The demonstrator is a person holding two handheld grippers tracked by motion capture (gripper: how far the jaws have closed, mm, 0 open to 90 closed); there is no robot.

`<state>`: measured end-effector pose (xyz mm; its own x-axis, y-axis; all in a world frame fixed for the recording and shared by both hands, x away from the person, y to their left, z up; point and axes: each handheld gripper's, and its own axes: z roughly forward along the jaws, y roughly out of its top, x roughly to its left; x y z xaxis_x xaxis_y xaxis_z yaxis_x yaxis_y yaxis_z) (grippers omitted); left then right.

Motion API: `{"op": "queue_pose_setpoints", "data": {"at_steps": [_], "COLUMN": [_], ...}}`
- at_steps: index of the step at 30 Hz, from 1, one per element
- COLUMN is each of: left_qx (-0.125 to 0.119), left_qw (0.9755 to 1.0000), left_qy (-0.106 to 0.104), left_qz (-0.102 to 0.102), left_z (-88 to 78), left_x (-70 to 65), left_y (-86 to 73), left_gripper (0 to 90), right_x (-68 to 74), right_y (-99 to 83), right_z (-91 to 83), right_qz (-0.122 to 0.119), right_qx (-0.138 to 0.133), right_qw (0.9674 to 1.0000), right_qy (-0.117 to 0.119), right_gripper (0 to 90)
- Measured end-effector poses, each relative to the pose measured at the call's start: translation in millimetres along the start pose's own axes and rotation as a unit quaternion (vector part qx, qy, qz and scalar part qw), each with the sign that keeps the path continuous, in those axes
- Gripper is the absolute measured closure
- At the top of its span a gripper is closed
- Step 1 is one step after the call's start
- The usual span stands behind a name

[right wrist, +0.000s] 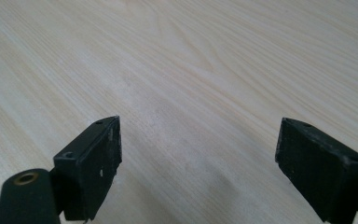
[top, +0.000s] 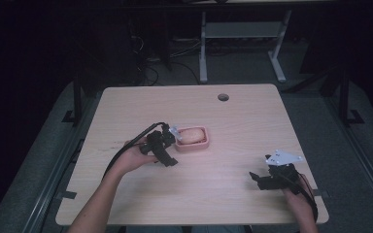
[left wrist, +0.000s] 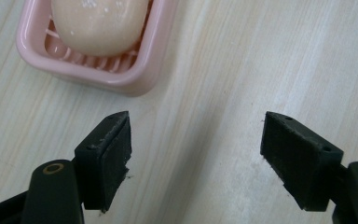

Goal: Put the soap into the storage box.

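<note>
A pink soap dish (top: pixel 194 144) sits near the middle of the wooden table (top: pixel 233 126), holding a pale peach bar of soap (top: pixel 192 135). My left gripper (top: pixel 167 148) hovers just left of the dish, open, with nothing between its jaws. In the left gripper view the dish (left wrist: pixel 98 77) and soap (left wrist: pixel 100 23) lie at the upper left, beyond the open left gripper (left wrist: pixel 196 154), above bare wood. My right gripper (top: pixel 256 178) rests near the table's front right, open and pointing left. In its own view the right gripper (right wrist: pixel 198 158) spans only bare tabletop.
A round cable hole (top: pixel 223 97) is cut near the table's far edge. Behind the table stands a white desk frame (top: pixel 203 48) on a grey floor, with cables in the dark. The table's front right corner (top: pixel 320 216) is close to the person's right hand.
</note>
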<state>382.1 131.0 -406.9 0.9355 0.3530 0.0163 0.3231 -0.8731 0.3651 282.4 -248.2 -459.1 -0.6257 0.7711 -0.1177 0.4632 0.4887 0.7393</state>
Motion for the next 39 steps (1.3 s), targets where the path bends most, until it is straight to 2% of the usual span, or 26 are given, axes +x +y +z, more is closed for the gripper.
{"op": "queue_pose_setpoints", "data": {"at_steps": [9,20,39], "left_qx": [-0.006,-0.011,-0.026], "left_qw": [1.0000,0.9999,0.9992], "left_qy": [0.002,0.006,0.013], "left_qz": [-0.003,-0.005,-0.029], "left_z": [-2.0,-5.9,-8.8], "left_x": [-10.4,-16.4,-23.4], "left_y": [-10.0,-24.9,-56.7], "left_gripper": [24.5,24.5,24.4], "right_x": [-1.1,-0.5,0.0], "right_y": [-1.0,-1.5,-2.5], "right_z": [0.2,1.0,2.0], "right_qz": [0.000,-0.003,-0.004], "right_qx": [0.000,0.007,0.012], "right_qw": [1.0000,1.0000,0.9999], "right_qy": [-0.005,-0.006,-0.009], "right_gripper": [13.8,13.8,13.8]}}
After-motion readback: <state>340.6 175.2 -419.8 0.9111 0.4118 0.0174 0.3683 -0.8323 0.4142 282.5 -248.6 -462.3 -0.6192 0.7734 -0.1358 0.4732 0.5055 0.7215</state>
